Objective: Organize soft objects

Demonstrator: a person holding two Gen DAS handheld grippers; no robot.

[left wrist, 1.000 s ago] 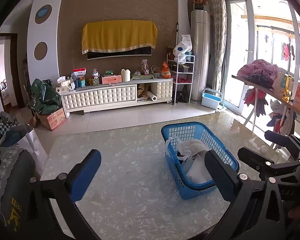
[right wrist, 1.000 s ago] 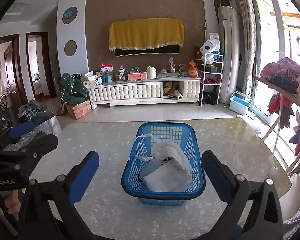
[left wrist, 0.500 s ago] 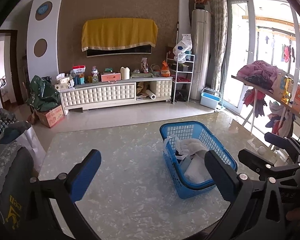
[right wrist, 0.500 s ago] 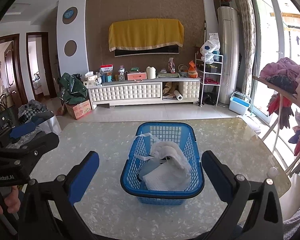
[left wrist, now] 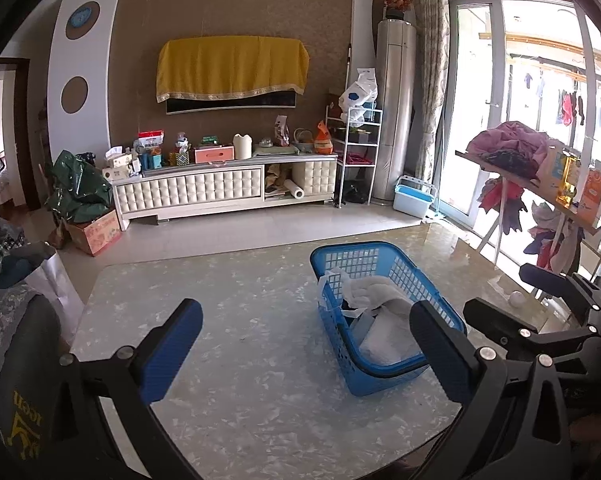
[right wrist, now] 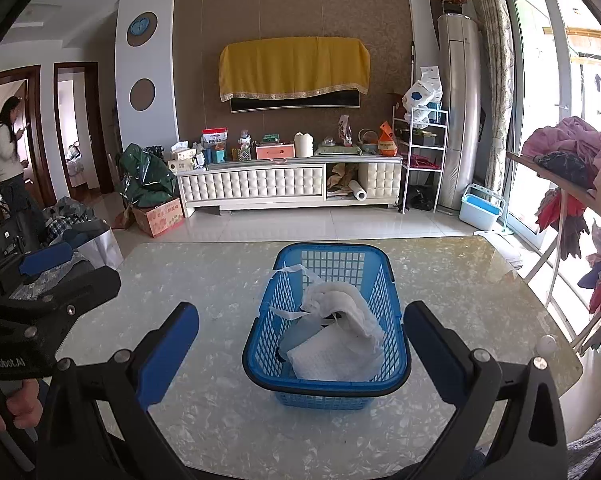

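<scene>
A blue plastic basket [right wrist: 392, 308] [left wrist: 428, 284] stands on the marble table [right wrist: 460, 280] [left wrist: 228, 300]. Inside it lie crumpled white cloths [right wrist: 340, 304] [left wrist: 374, 290], a greyish piece and a flat white sheet [right wrist: 332, 356]. My right gripper [right wrist: 300, 336] is open, held back from the basket's near rim with nothing between its fingers. My left gripper [left wrist: 306, 336] is also open and empty, left of the basket, its right finger [left wrist: 436, 336] overlapping the basket's near corner in the view.
A small white ball [right wrist: 548, 345] [left wrist: 517, 299] rests near the table's right edge. A rack with piled clothes [right wrist: 568, 148] stands to the right. Bags [right wrist: 88, 236] sit off the table's left side. A person [right wrist: 4, 152] stands in the far left doorway.
The left gripper has drawn back and tilted slightly, so the basket sits a little farther off in its view. A person has stepped into the left doorway. Both grippers stay open.
</scene>
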